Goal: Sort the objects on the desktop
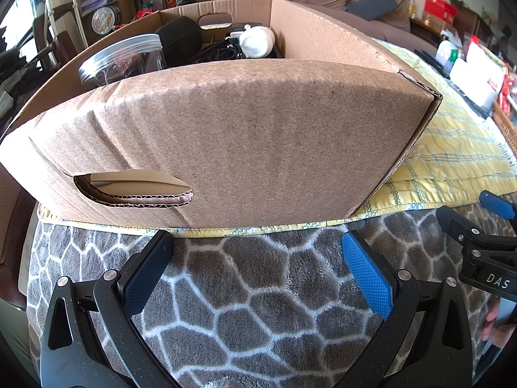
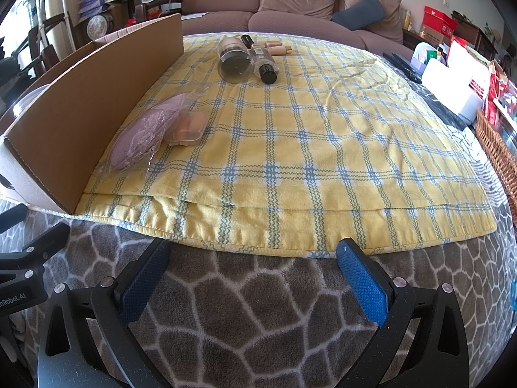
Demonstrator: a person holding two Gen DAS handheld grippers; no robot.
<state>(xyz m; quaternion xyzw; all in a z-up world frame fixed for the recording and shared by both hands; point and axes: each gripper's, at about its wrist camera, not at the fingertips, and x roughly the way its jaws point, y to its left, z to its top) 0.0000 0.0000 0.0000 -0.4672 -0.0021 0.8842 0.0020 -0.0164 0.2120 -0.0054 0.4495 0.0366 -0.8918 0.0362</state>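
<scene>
1. Where the yellow checked cloth point(image 2: 290, 148) covers the far part of the table, the cardboard box point(image 1: 226, 135) stands on its left side, long axis running away from the cameras, open top up.
2. Only the left wrist view looks into the box: a clear jar point(image 1: 124, 59) with a silver lid, a black case point(image 1: 181, 40), dark cables and a white round thing point(image 1: 257, 42).
3. Only the right wrist view shows the loose things on the cloth: a purple pad in clear wrap point(image 2: 142, 132) against the box wall, a small case of orange sponges point(image 2: 189, 127) touching it, and farther back a clear jar on its side point(image 2: 234, 59), base toward the camera, beside a dark-capped bottle point(image 2: 266, 64) and beige tubes point(image 2: 273, 48).
4. Left gripper point(image 1: 258, 271) and right gripper point(image 2: 253, 274) hover over the grey patterned blanket point(image 2: 258, 317), fingers spread wide, gripping nothing.
5. Readable writing: "DAS" on the right gripper (left view) and "nRobot.AI" on the left gripper (right view, cut off).
</scene>
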